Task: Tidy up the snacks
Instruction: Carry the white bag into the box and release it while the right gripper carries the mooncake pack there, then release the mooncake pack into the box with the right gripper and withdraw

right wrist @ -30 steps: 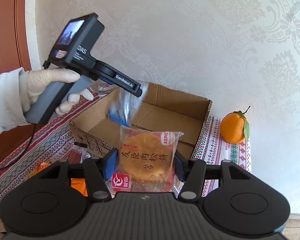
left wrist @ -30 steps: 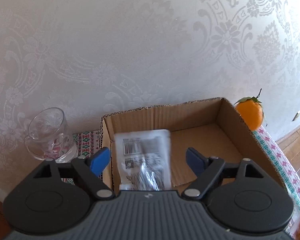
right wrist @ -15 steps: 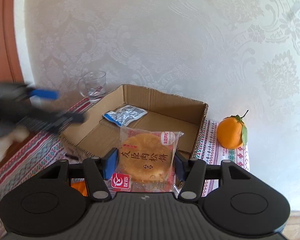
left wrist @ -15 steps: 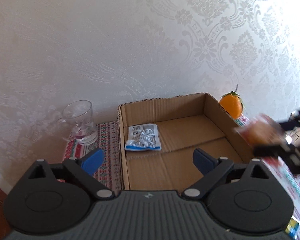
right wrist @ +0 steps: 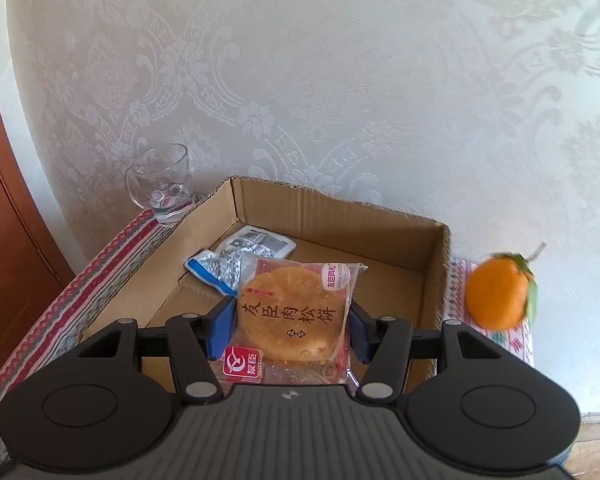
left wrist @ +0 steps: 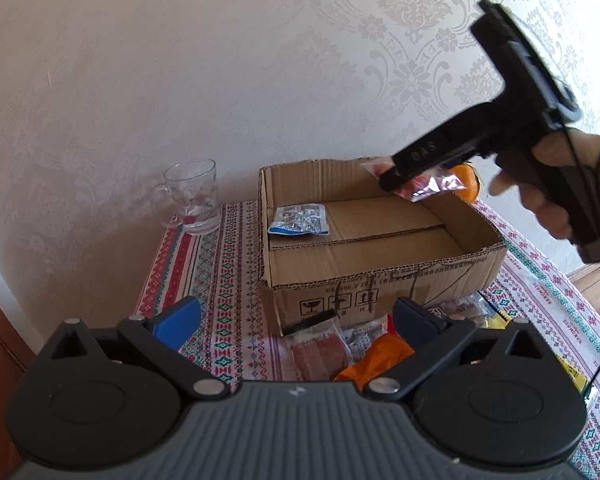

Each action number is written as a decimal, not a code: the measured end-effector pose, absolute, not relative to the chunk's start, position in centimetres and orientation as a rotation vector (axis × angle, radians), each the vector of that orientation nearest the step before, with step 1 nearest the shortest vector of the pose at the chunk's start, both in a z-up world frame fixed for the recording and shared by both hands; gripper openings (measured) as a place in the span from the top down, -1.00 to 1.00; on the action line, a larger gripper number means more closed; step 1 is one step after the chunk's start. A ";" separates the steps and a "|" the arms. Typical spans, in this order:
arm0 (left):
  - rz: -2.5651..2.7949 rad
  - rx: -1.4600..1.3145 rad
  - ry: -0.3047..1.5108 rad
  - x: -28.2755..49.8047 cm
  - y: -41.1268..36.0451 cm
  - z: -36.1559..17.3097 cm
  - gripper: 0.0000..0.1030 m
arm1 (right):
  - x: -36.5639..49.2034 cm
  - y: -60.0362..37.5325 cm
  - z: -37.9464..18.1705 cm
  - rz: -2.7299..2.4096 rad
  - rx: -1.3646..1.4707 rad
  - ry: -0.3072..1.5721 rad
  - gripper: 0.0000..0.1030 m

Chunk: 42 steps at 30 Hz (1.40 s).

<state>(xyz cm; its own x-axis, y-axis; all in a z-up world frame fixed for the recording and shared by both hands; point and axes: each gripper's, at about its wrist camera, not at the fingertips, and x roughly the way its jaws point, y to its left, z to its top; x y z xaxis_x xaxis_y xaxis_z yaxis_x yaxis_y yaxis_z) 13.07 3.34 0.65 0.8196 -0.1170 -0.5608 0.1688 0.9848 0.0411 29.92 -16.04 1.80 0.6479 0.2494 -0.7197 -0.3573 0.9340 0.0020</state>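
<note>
Right gripper, lower centre of the right wrist view: its blue pads pinch the two side edges of a round pastry in a clear wrapper, held flat above the near part of the cardboard box. Left gripper, lower centre of the left wrist view: jaws opening, nothing between them, poised over loose snack packets on the patterned tablecloth in front of the box.

The pastry looks light and crumbly, and its film wrapper slick and crinkly. A squeeze across the disc's width, as here, probably holds it best. A hard squeeze could crack the cake, and a grip on the loose film margin alone might slip.

A blue-and-white sachet lies on the box floor at the centre left of the right wrist view, just behind the held pastry. It appears soft and flat, best taken by an edge. The box is shallow and open-topped, with stiff corrugated walls.

Outward from the box: a glass mug stands at its upper left, near the wall, fragile and well apart from the held pastry. An orange with a leaf sits at the right beside the box, firm and apt to roll.
</note>
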 end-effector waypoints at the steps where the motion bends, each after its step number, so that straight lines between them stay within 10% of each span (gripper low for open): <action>1: -0.149 0.088 0.593 13.0 3.4 0.6 -0.98 | 30.5 -15.6 1.7 0.346 -0.156 0.799 -0.21; 9: -0.153 0.073 0.629 12.7 3.9 -0.1 -0.98 | 36.1 -13.3 0.6 0.308 -0.173 0.825 -0.22; 16: -0.147 0.064 0.640 12.8 4.5 -0.3 -0.98 | 37.0 -13.8 0.8 0.273 -0.120 0.797 -0.97; 42: -0.169 0.094 0.708 9.6 4.0 -1.5 -0.98 | 19.0 -19.3 0.6 0.230 -0.128 0.734 -1.00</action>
